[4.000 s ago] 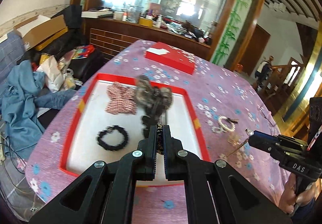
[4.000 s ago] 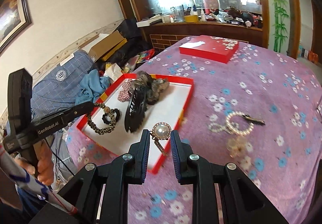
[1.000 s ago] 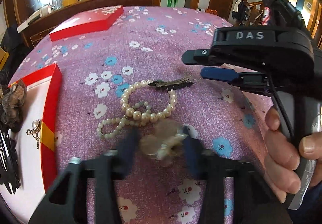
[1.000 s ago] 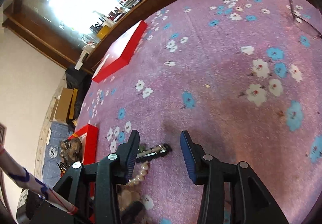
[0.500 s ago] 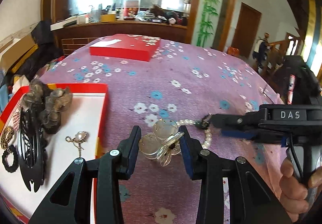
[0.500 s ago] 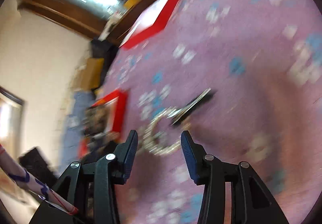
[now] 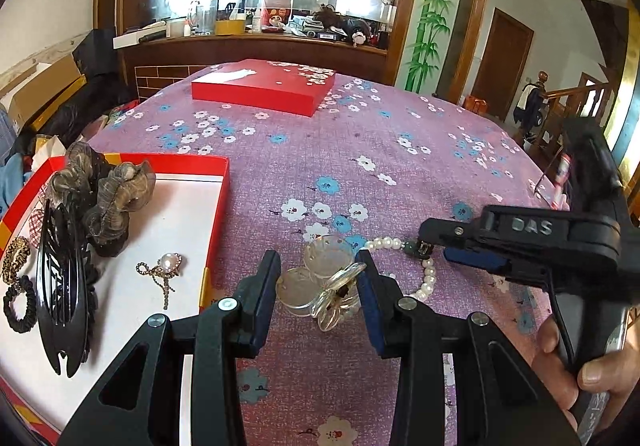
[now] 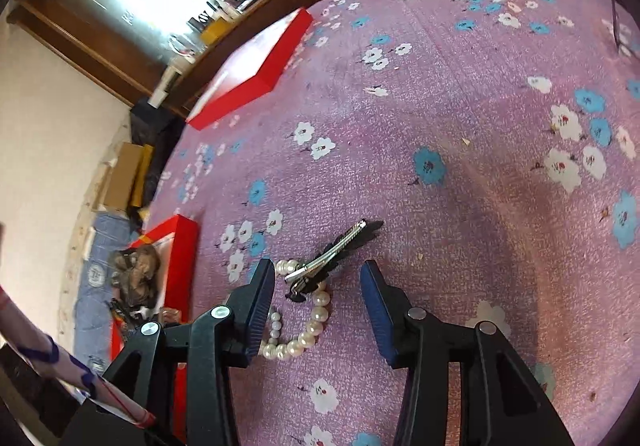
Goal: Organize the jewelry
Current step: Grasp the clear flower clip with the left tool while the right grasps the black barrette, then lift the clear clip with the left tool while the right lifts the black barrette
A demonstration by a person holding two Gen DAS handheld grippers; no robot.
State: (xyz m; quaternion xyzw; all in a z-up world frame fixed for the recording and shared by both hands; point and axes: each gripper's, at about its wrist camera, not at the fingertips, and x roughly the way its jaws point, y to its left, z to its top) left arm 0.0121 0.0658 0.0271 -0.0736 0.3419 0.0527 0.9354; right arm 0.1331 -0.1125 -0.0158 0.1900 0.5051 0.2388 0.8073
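My left gripper [image 7: 318,288] is shut on a clear flower-shaped hair clip [image 7: 320,286] with round translucent petals, held just right of the red tray [image 7: 218,205]. The tray holds a brown scrunchie [image 7: 104,193], a black claw clip [image 7: 60,286], a pearl pendant [image 7: 166,270] and black hair ties. My right gripper [image 8: 318,300] is open, its jaws on either side of a black and silver hair clip [image 8: 332,252] that lies on a pearl bracelet [image 8: 304,330] on the tablecloth. It also shows in the left wrist view [image 7: 436,246] beside the pearl bracelet [image 7: 424,278].
A closed red box [image 7: 264,85] lies at the table's far side. The purple floral tablecloth [image 7: 380,149] covers the round table. A wooden counter with clutter stands behind. Boxes and clothes are piled off the table's left edge.
My left gripper has lifted the clear flower clip off the cloth and swung toward the tray. My right gripper has come down around the black hair clip on the pearls.
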